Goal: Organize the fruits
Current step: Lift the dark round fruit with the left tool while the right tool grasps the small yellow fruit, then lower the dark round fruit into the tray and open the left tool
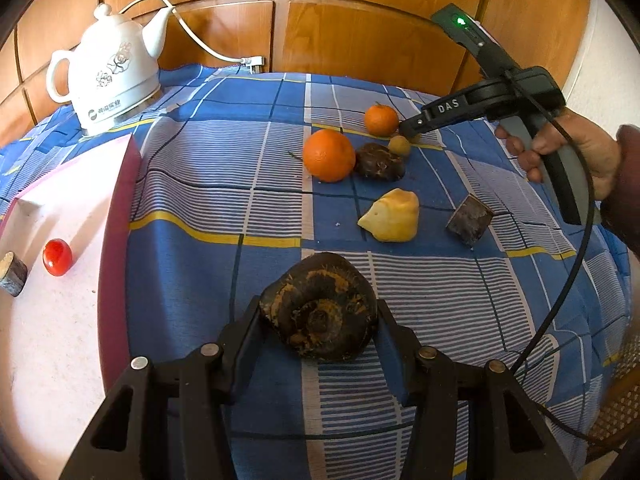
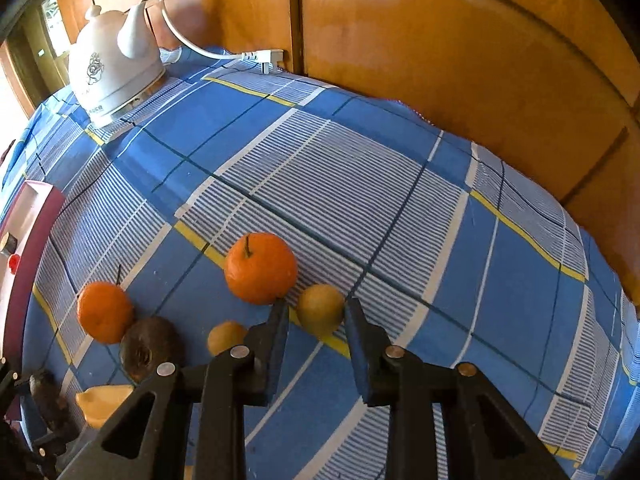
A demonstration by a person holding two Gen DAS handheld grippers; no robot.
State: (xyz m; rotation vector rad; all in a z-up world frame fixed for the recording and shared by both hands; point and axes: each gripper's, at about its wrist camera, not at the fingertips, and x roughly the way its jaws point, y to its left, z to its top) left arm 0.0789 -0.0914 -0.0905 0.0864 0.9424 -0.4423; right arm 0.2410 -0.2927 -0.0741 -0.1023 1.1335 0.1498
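My left gripper [image 1: 318, 308] is shut on a dark spiral ammonite stone [image 1: 320, 308] just above the blue checked cloth. A large orange [image 1: 329, 155], a small orange [image 1: 381, 120], a small yellow fruit [image 1: 399, 145], a dark brown fruit [image 1: 379, 162], a pale yellow lump [image 1: 392, 216] and a dark cube [image 1: 470, 220] lie beyond. My right gripper [image 2: 316, 312] is open, its fingers on either side of a small yellow fruit [image 2: 320, 308], next to an orange [image 2: 261, 268]. Another orange [image 2: 105, 312], a brown fruit [image 2: 148, 346] and a second yellow fruit [image 2: 226, 336] lie to the left.
A pink tray [image 1: 60, 320] at the left holds a red tomato [image 1: 57, 257] and a wood slice [image 1: 13, 273]. A white kettle [image 1: 108, 72] with its cord stands at the back left. A wooden wall [image 2: 440, 60] runs behind the table.
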